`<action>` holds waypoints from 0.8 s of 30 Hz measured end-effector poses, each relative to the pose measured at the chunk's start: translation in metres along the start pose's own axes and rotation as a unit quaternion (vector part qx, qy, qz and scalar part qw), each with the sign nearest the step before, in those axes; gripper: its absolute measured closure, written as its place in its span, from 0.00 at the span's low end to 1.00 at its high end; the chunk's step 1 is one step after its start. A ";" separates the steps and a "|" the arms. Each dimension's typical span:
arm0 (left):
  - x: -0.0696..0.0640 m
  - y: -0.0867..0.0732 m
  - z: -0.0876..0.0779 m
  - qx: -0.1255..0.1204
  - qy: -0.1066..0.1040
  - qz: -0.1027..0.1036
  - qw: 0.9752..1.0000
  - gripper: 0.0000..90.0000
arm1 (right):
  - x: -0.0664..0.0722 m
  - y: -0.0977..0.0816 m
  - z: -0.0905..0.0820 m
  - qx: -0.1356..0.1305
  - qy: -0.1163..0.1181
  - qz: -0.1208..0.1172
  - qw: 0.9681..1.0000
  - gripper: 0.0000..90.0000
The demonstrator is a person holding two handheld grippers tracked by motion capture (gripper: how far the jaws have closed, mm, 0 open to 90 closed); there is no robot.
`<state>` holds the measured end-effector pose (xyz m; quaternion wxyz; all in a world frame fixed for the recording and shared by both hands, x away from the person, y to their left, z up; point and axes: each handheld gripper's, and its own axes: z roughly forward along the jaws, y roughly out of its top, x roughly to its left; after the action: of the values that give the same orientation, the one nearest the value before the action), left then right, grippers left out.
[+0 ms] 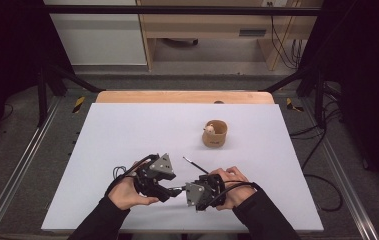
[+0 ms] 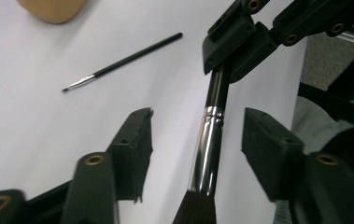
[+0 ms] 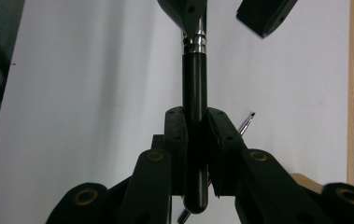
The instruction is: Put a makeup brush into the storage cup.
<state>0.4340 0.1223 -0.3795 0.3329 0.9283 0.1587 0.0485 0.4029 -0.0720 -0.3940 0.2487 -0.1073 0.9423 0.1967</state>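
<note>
A thick makeup brush (image 3: 195,100) is being passed from one gripper to the other. Its black handle is clamped between the pads of the right gripper (image 3: 196,140), whose jaws are closed firmly on it. The left gripper (image 2: 195,140) is seen half open: the brush's silver ferrule lies between its jaws, but neither pad is pressed against it, so the brush is judged to be released on that side. The handover thus appears nearly done; only the withdrawal of the left gripper is left. A thin brush (image 2: 121,61) lies on the white table (image 1: 127,130) just beyond both grippers, untouched, and a tan cup (image 1: 215,133) stands farther off, well apart, probably the destination.
</note>
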 end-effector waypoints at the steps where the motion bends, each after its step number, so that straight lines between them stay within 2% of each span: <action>1: 0.001 -0.001 -0.002 -0.003 0.004 -0.005 1.000 0.44 | 0.000 -0.001 0.000 0.001 -0.002 0.010 1.000 0.88; 6: 0.007 -0.008 -0.010 -0.020 0.022 -0.010 1.000 0.35 | -0.002 -0.007 -0.001 0.003 -0.006 0.027 1.000 0.88; 9: 0.010 -0.014 -0.014 -0.035 0.031 -0.025 0.999 0.30 | -0.003 -0.010 -0.001 0.002 -0.006 0.032 0.999 0.88; 10: 0.013 -0.017 -0.016 -0.033 0.034 -0.026 0.999 0.28 | -0.003 -0.011 -0.001 0.003 -0.006 0.036 0.999 0.88; 15: 0.018 -0.030 -0.023 -0.063 0.040 -0.057 0.996 0.23 | -0.004 -0.018 0.000 0.005 -0.009 0.052 0.999 0.88; 19: 0.019 -0.037 -0.028 -0.089 0.045 -0.068 0.993 0.20 | -0.004 -0.024 0.000 0.004 -0.011 0.068 0.998 0.88; 24: 0.018 -0.046 -0.031 -0.107 0.047 -0.079 0.990 0.19 | -0.004 -0.031 -0.002 0.003 -0.017 0.085 0.996 0.88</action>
<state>0.4332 0.1804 -0.3846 0.4251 0.8686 0.2408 0.0824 0.4150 -0.1000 -0.4002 0.2474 -0.0232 0.9443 0.2158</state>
